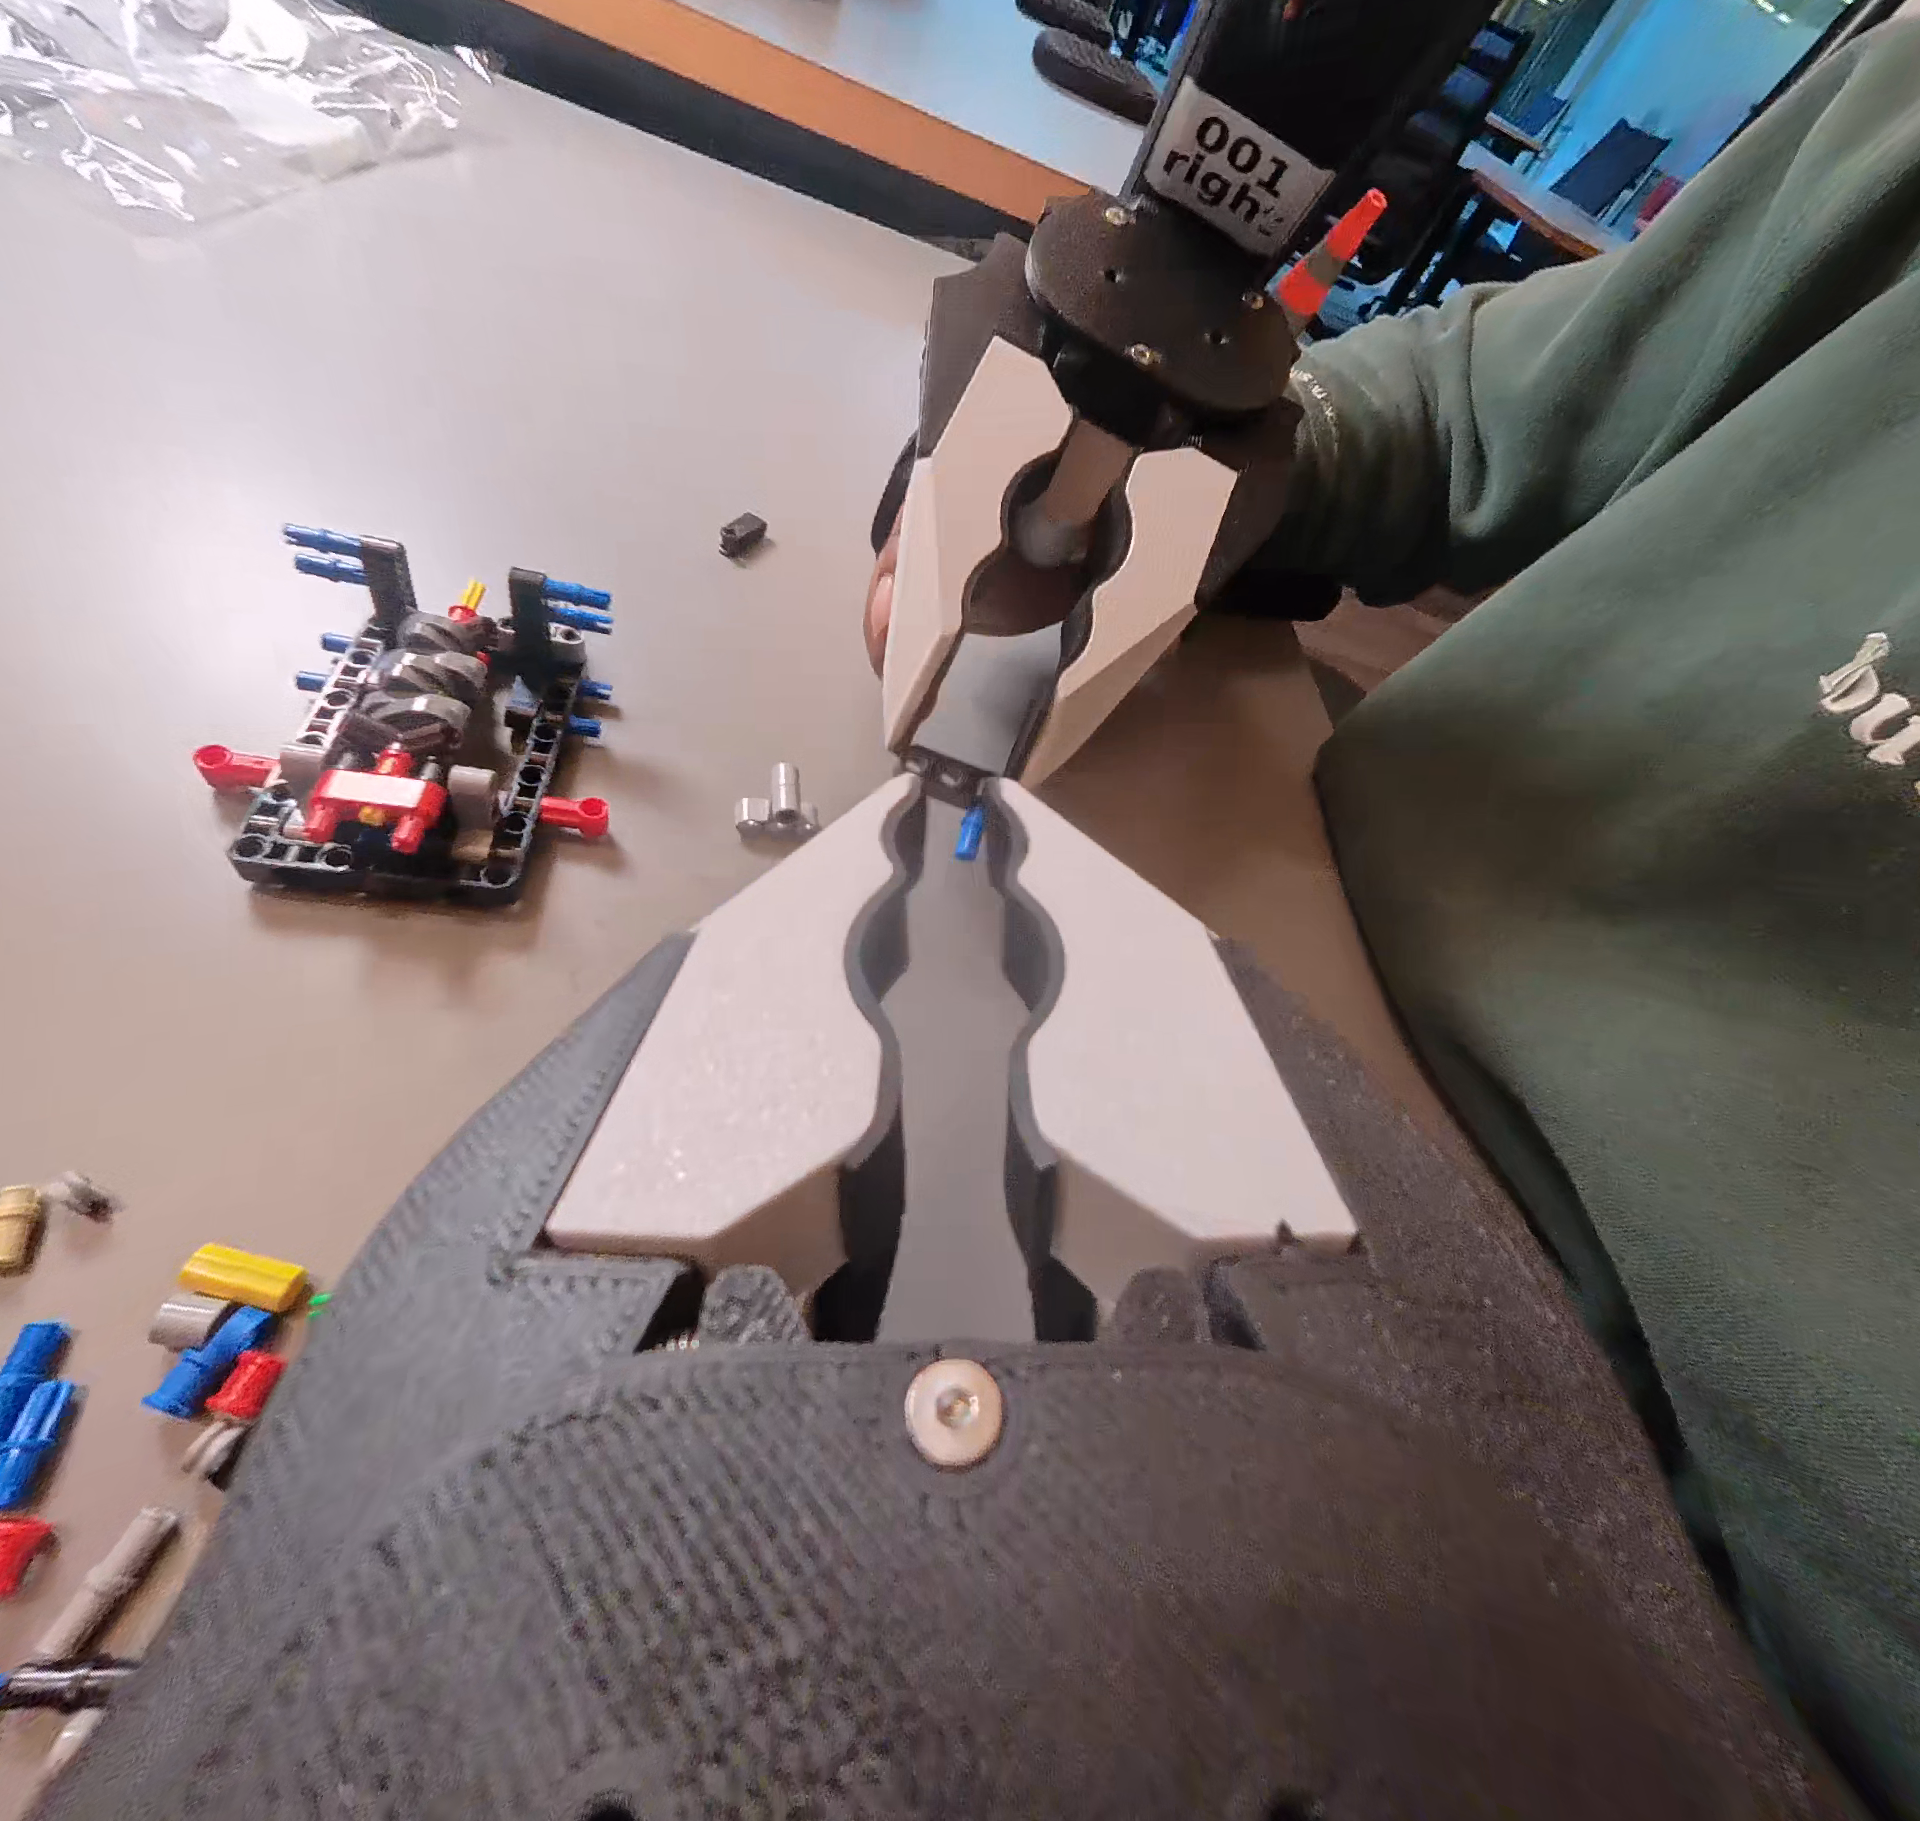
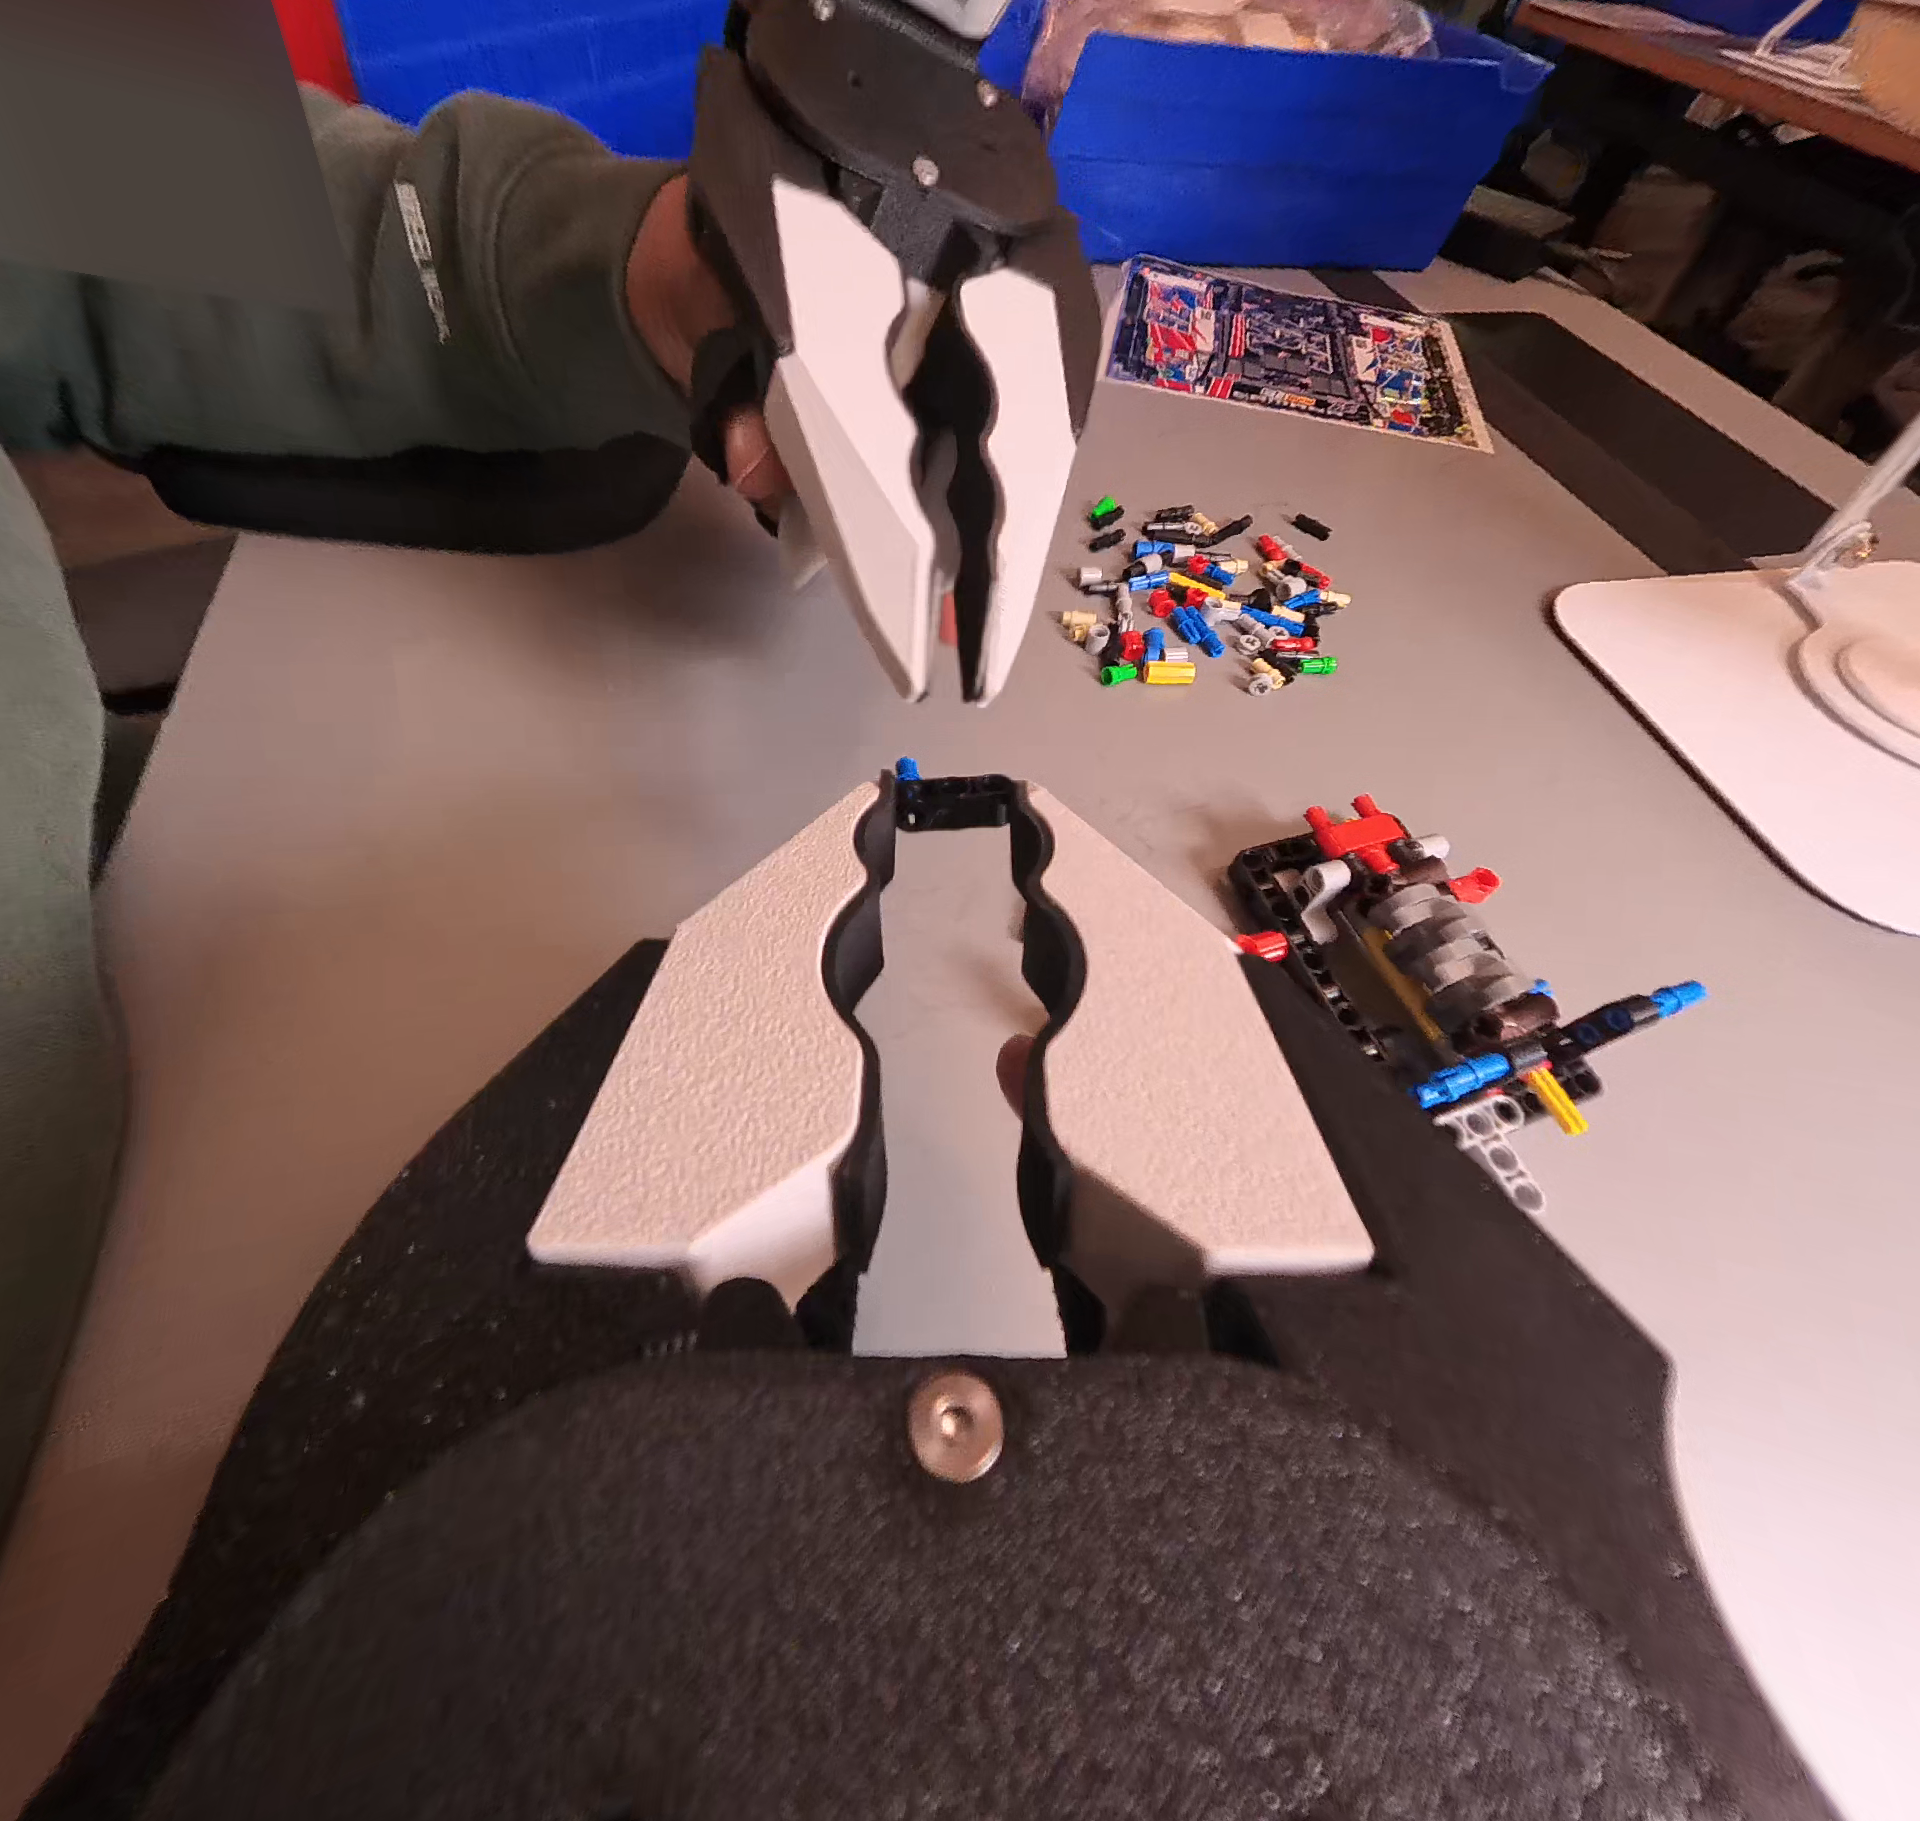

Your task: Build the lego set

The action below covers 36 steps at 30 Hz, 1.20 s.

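two grippers meet tip to tip over the table, a black beam with a blue pin between them.

in the right wrist view the right gripper (image 2: 956, 795) clamps the black beam (image 2: 954, 801) at frame centre, a blue pin (image 2: 907, 770) at its left end; the left gripper (image 2: 948, 696) hangs just above, jaws narrow, nothing clearly held. in the left wrist view the left gripper (image 1: 961, 797) nearly touches the beam (image 1: 948, 772), jaws a slit apart with the pin (image 1: 970, 829) in the gap. the partly built model (image 1: 416, 732) sits centre left, loose parts (image 2: 1210, 592) upper right, a booklet (image 2: 1294, 353) beyond.
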Tool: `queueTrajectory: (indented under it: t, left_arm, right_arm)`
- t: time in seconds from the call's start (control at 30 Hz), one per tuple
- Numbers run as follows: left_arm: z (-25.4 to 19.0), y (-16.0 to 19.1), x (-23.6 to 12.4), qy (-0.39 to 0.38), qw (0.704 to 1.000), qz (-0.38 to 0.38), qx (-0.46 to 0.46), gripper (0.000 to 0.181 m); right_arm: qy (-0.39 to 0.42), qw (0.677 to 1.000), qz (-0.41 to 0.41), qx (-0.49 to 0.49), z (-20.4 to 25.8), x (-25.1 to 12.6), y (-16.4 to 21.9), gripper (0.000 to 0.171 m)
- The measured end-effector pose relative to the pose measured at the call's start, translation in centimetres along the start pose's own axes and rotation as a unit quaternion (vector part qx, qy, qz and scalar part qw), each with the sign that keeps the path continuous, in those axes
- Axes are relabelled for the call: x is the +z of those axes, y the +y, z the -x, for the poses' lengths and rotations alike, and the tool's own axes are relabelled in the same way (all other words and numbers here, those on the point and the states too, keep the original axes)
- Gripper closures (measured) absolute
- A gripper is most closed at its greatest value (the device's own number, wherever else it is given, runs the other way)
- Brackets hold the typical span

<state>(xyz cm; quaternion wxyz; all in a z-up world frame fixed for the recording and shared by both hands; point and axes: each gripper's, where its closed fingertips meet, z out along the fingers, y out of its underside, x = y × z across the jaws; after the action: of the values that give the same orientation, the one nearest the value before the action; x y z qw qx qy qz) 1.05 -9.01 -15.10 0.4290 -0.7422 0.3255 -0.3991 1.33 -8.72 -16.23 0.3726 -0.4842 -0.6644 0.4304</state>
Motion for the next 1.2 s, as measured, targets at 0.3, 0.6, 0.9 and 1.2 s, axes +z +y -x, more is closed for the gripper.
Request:
queueTrajectory:
  t: [0.3, 0.6, 0.9, 1.2]
  left_arm:
    - [-1.1, -1.3, 0.4, -0.003, 0.999, -0.028, 0.024, 0.178]
    - [-2.4, -0.7, 0.7, 0.099, 0.989, -0.019, -0.112, 0.179]
    - [-3.1, -0.1, 1.3, 0.153, 0.968, -0.011, -0.197, 0.179]
    - [-2.5, 1.7, 2.0, 0.135, 0.965, 0.028, -0.221, 0.179]
  right_arm:
    - [-0.045, 0.984, -0.095, 0.146, -0.7, -1.2, -2.6, 0.151]
    - [-0.005, 0.989, -0.078, -0.127, 0.9, -2.1, -2.9, 0.142]
    - [0.004, 0.967, -0.036, -0.252, 2.2, -1.4, -1.2, 0.166]
    - [0.014, 0.957, 0.019, -0.288, 2.4, -0.4, 0.6, 0.166]
